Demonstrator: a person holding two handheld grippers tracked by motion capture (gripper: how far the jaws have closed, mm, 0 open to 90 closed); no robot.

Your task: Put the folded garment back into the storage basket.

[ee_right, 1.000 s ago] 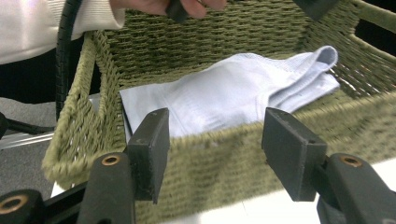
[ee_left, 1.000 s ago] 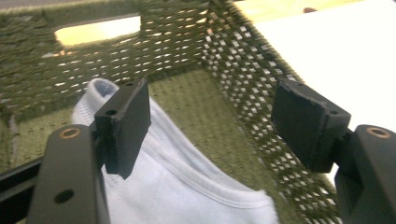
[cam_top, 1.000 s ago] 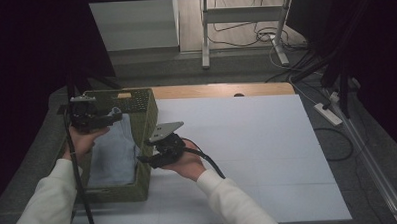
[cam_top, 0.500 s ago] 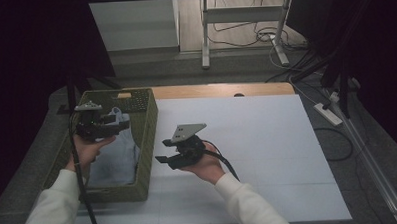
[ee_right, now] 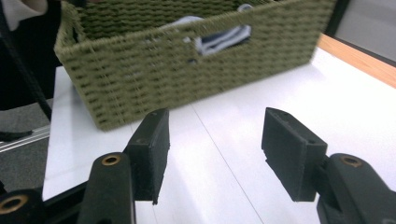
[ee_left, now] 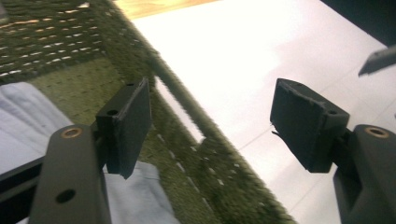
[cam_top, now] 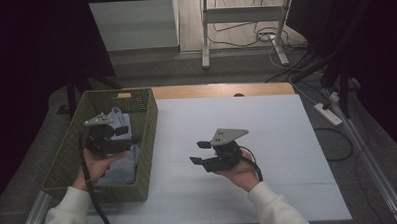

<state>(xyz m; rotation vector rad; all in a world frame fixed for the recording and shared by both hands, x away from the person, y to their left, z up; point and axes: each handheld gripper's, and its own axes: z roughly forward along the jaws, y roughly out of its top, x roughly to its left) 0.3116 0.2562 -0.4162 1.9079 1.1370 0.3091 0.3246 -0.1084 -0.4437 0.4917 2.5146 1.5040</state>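
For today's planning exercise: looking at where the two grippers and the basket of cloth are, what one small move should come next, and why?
Probably lower the left gripper onto the pale blue cloth in the green woven basket. Its jaws are open and empty and it hovers over the basket, while the right gripper, also open and empty, is out over the white table, so the left has the shorter reach.

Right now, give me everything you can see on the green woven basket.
The olive-green woven rectangular basket sits upright on the white table top, at its left edge. Its walls look like tightly plaited fibre with a thick rolled rim. In the right gripper view one side wall has a slot-shaped handle cut-out, with cloth showing through it. A pale blue-grey folded cloth lies inside on the bottom. The left gripper hangs over the basket's interior with its jaws open, touching nothing; the right gripper is off to the side over bare table, also open.
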